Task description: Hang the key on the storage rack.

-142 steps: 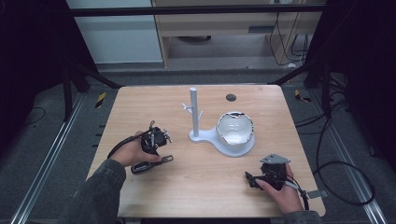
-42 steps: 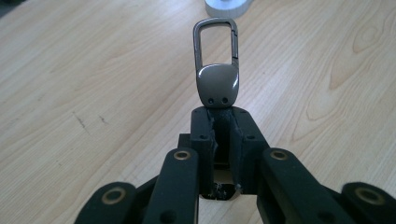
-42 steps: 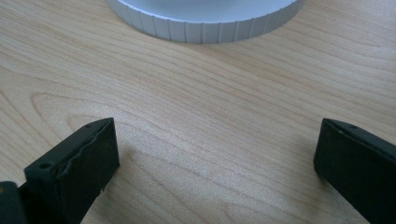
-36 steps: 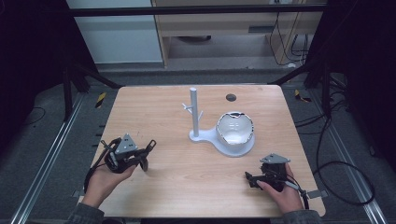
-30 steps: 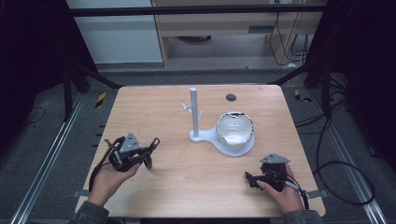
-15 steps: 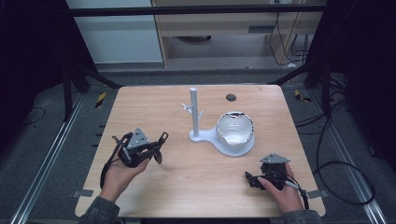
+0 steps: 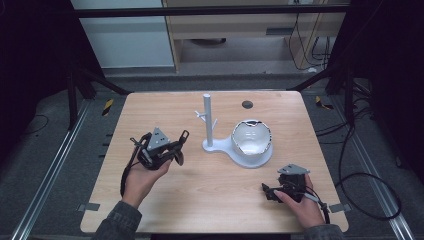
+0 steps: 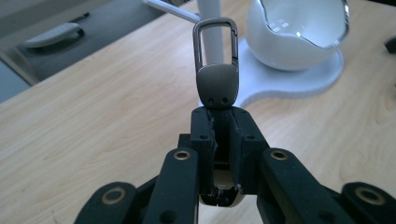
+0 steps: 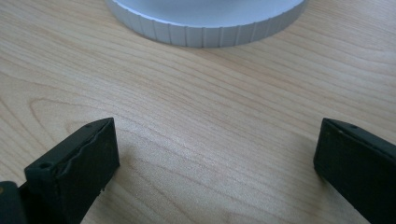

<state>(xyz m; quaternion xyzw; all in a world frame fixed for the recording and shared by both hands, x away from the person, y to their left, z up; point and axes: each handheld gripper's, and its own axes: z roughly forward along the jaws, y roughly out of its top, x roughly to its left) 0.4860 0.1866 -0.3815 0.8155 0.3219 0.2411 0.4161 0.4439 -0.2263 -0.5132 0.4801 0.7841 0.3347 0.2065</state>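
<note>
Since the earlier frames the left gripper has lifted off the table's left side and travelled toward the white stand, carrying a metal carabiner clip; the right gripper has not stirred. The likely aim is to hang the clip's loop on one of the stand's small pegs. The hold is only on the clip's lower body, so the loop juts far beyond the jaws; a nudge against the post could twist it in the grip or knock it loose, and the pegs are short, so a shallow hook could slide off. The left jaws are clamped tight on the clip. The right gripper's jaws stand wide apart, empty, resting low over the wood near the stand's white bowl.
</note>
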